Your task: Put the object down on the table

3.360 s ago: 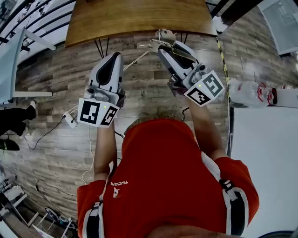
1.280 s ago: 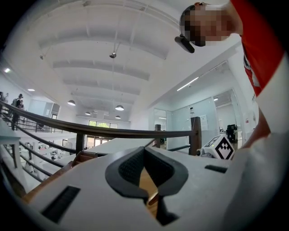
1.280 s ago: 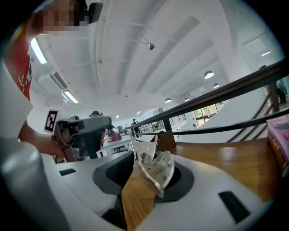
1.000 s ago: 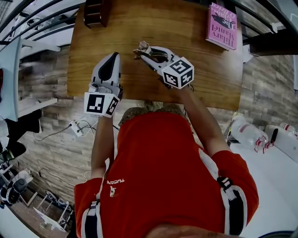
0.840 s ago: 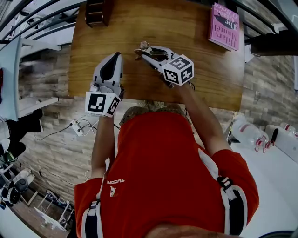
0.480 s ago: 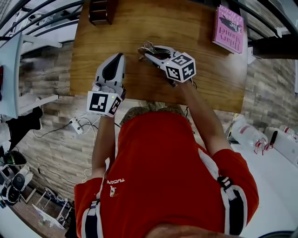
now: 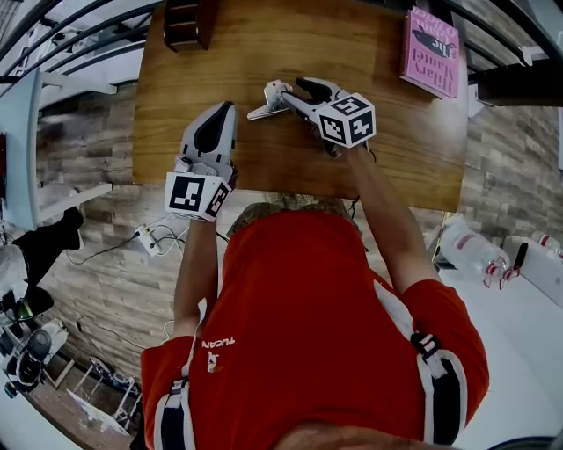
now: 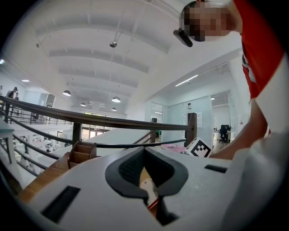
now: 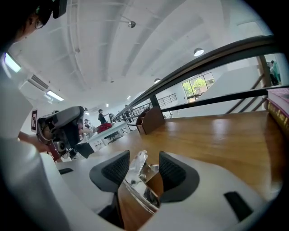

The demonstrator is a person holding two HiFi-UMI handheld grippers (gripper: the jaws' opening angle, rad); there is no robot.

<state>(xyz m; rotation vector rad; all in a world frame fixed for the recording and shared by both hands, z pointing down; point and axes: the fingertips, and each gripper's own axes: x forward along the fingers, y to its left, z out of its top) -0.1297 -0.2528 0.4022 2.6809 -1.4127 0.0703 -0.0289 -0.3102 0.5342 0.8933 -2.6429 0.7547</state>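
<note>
A shiny metal hinged tool (image 7: 264, 99) lies on the wooden table (image 7: 378, 149), sticking out to the left of my right gripper (image 7: 295, 92). In the right gripper view the metal tool (image 9: 137, 178) sits between the two dark pads (image 9: 115, 169), which are opening and stand apart from it. My left gripper (image 7: 224, 107) hovers over the table's near left part, a little left of the tool. Its jaws meet at the tips in the left gripper view (image 8: 144, 151) and hold nothing.
A pink book (image 7: 429, 51) lies at the table's far right corner. A dark wooden organizer (image 7: 180, 22) stands at the far left edge. A railing runs behind the table. The person's red shirt fills the lower head view. Cables lie on the floor at left.
My right gripper's jaws have spread and let go of the metal tool, which now rests on the table and pokes out to the left. The left gripper has barely moved.
</note>
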